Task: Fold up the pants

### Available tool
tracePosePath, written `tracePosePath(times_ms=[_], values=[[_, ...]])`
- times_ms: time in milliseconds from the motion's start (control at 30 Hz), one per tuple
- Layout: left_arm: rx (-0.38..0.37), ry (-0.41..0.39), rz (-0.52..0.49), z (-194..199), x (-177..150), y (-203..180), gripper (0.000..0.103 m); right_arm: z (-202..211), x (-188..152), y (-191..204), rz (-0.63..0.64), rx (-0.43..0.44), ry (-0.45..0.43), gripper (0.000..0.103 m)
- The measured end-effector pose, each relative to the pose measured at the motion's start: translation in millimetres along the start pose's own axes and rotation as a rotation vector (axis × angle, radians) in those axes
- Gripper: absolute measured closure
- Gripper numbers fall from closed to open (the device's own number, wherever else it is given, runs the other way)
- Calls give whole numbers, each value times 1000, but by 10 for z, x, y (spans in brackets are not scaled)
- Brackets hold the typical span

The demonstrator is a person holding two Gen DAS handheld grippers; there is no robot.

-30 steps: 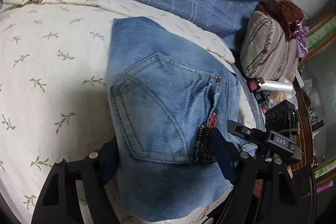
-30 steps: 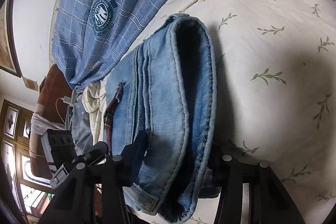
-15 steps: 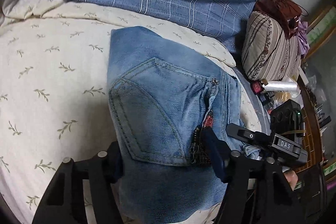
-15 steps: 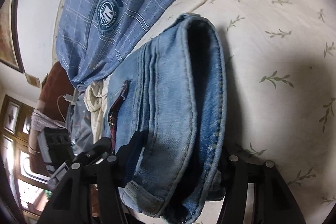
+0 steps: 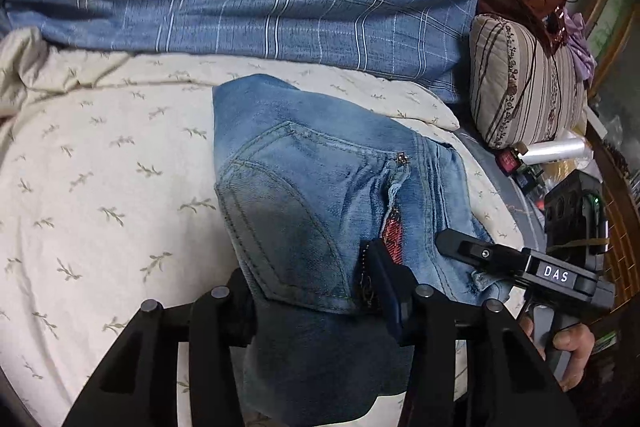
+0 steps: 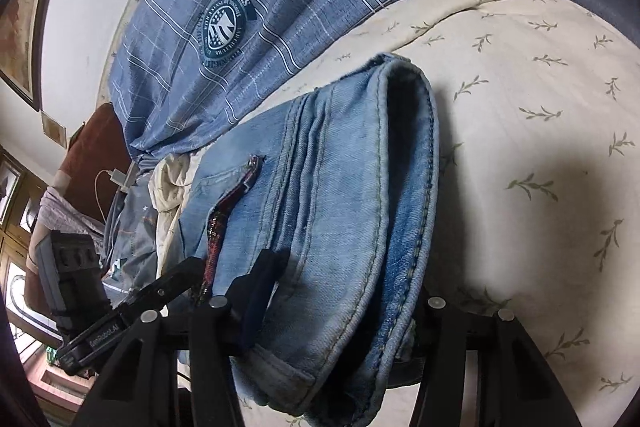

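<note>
Both grippers, left (image 5: pixel 320 301) & right (image 6: pixel 340 301), had just closed onto the folded light-blue denim pants (image 5: pixel 320 187), long axis running fwd.

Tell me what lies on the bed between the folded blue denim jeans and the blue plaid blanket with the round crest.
Only a bare strip of the cream leaf-print sheet separates the folded blue denim jeans from the blue plaid blanket; the left wrist view shows it clearly.

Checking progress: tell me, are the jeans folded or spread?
Folded: the jeans show stacked denim layers at one edge, forming a compact bundle on the bed.
</note>
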State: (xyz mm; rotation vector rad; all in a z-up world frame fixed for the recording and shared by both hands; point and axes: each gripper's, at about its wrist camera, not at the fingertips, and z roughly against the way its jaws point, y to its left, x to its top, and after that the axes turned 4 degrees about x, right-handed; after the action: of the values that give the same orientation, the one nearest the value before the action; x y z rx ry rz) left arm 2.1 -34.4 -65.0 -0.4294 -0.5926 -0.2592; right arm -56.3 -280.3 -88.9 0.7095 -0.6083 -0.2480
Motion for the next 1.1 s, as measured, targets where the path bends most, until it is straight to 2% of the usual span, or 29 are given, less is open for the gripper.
tracePosePath(times_ms=[633,1100], values=[[117,-156,0,365,17,65,54,-99,44,437,130,36,-93,49],[225,-157,69,234,74,278,54,-454,91,613,139,-6,-107,49]])
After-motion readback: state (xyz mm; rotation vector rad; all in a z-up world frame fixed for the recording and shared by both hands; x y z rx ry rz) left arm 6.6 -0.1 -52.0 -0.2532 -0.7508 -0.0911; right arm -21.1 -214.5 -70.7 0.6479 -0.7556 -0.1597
